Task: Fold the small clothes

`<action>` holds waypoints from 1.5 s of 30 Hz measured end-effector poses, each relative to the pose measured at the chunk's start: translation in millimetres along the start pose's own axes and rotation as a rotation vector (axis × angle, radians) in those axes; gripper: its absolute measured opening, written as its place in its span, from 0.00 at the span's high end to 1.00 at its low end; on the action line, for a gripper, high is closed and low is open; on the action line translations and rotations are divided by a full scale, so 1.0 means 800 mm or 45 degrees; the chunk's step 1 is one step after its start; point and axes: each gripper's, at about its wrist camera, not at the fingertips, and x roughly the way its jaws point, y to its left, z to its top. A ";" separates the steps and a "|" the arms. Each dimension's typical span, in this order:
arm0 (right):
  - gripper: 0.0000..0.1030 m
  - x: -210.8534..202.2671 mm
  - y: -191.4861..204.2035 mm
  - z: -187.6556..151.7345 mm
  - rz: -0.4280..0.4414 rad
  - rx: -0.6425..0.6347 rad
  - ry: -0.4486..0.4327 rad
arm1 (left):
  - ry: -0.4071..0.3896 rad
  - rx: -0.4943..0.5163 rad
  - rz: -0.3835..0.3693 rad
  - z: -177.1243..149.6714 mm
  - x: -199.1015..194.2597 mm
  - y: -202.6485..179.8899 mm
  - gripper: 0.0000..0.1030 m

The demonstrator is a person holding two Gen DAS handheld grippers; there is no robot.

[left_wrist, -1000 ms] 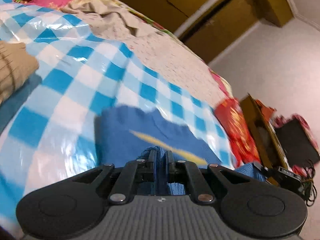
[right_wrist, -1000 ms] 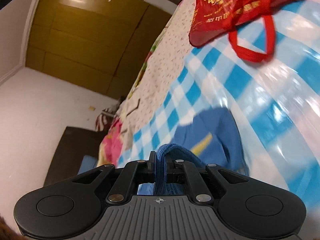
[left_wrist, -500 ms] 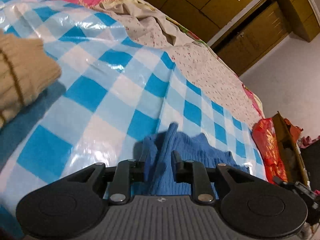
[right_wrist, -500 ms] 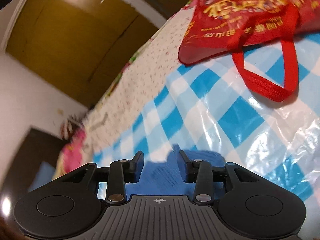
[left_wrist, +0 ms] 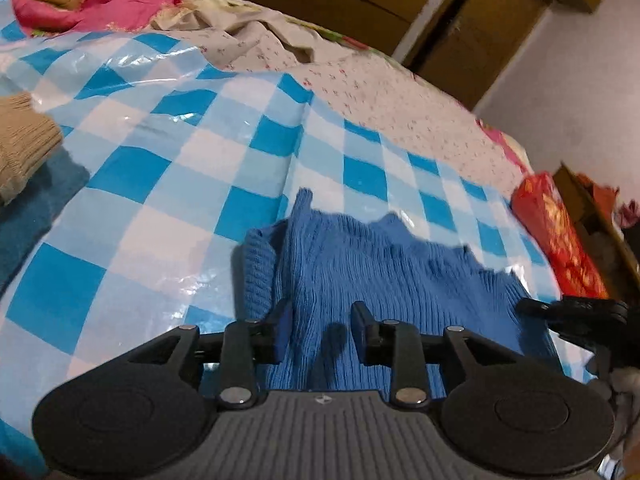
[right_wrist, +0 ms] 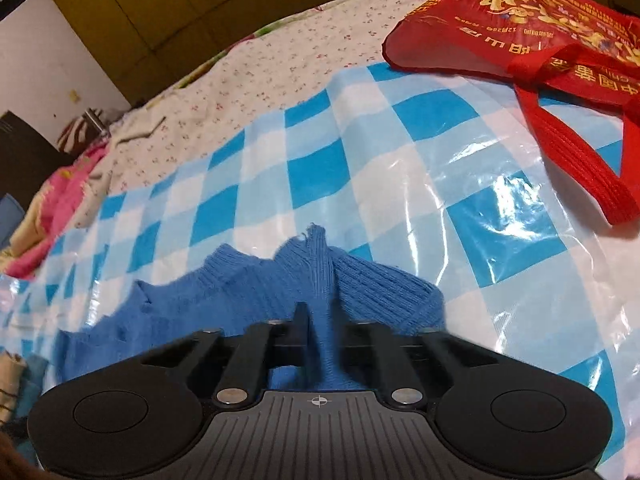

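A small blue knit garment (left_wrist: pixel 360 264) lies on the blue-and-white checked plastic sheet (left_wrist: pixel 168 168) over the bed. My left gripper (left_wrist: pixel 322 322) is open, its jaws apart over the garment's near left edge. In the right wrist view the same garment (right_wrist: pixel 248 280) lies bunched, with a raised ridge running between the jaws. My right gripper (right_wrist: pixel 324 320) is open just above its near right edge. The right gripper's tip (left_wrist: pixel 576 312) shows at the right edge of the left wrist view.
A red gift bag (right_wrist: pixel 540 40) with long handles lies at the right on the sheet. A beige knit (left_wrist: pixel 20 144) on a dark teal cloth (left_wrist: pixel 32 208) lies at the left. Pink bedding (left_wrist: pixel 88 0) and a floral sheet (left_wrist: pixel 380 100) lie beyond.
Both grippers were shut on the blue garment a second ago. They opened and let it go; it now lies on the sheet, and both grippers sit low over it.
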 end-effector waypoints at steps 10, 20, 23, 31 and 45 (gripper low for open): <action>0.94 0.010 0.007 0.001 -0.212 -0.132 -0.059 | -0.041 -0.010 0.174 -0.020 -0.001 0.016 0.62; 0.85 -0.039 0.001 0.012 -0.231 -0.068 -0.219 | -0.091 -0.080 0.133 -0.065 -0.058 0.016 0.60; 0.85 -0.061 0.007 -0.007 -0.141 -0.083 -0.208 | -0.098 -0.084 0.123 -0.080 -0.065 0.014 0.59; 0.93 -0.045 0.002 -0.071 -0.188 -0.181 -0.047 | -0.062 -0.044 0.136 -0.099 -0.052 0.019 0.58; 0.79 -0.060 0.140 -0.061 -0.085 -0.400 -0.010 | -0.071 -0.161 0.093 -0.113 -0.067 0.032 0.57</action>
